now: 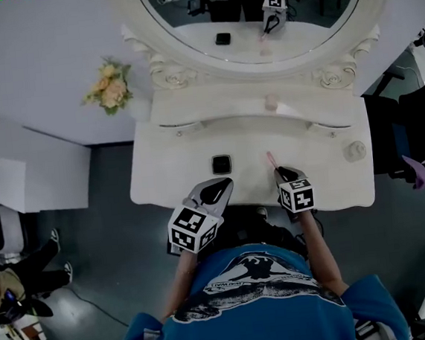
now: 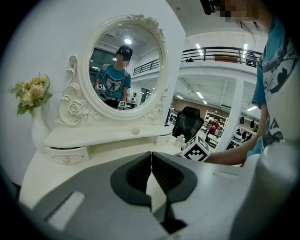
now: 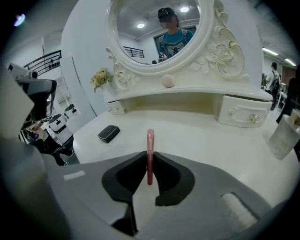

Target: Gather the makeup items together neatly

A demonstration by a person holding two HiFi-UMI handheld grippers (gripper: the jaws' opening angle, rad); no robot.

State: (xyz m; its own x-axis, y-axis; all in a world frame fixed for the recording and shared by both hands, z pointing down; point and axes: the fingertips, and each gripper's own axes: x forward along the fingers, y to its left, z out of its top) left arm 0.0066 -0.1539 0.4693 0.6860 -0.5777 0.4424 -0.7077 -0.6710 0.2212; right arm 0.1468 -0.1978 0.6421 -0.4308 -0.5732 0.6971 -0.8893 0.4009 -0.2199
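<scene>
Inventory of the white counter, as I read it from the three cameras.

- Left hand-held gripper: jaws closed tip to tip, with nothing between them. It hovers over the near edge of the counter, just short of the black compact. Its own body blocks the compact from its camera.
- Right hand-held gripper: jaws pinched onto the pink makeup stick. The stick stands upright between the pads with its upper part clear above them. Its lower end is sunk between the pads, and I cannot tell whether it is a brush, a gloss or a pencil. In the head view it shows only as a thin pink sliver over the middle of the counter.
- Black compact: a small dark square case lying flat on the counter, left of the stick and well apart from it. Its lid detail is too small to make out.
- Round white piece: sits at the counter's right end. I cannot tell whether it is a jar or a knob.
- Small round pale object: rests on the raised shelf under the mirror. What it is, I cannot tell.
- Oval mirror: has a carved white frame, and its top is cut off in the head view. It reflects the compact, the stick and the gripper.
- Drawer: sits below the shelf on the right and is closed.
- Flowers: stand at the far left in a white vase that is hard to separate from the wall.
- Counter's near edge: partly covered by the person's blue shirt.
</scene>
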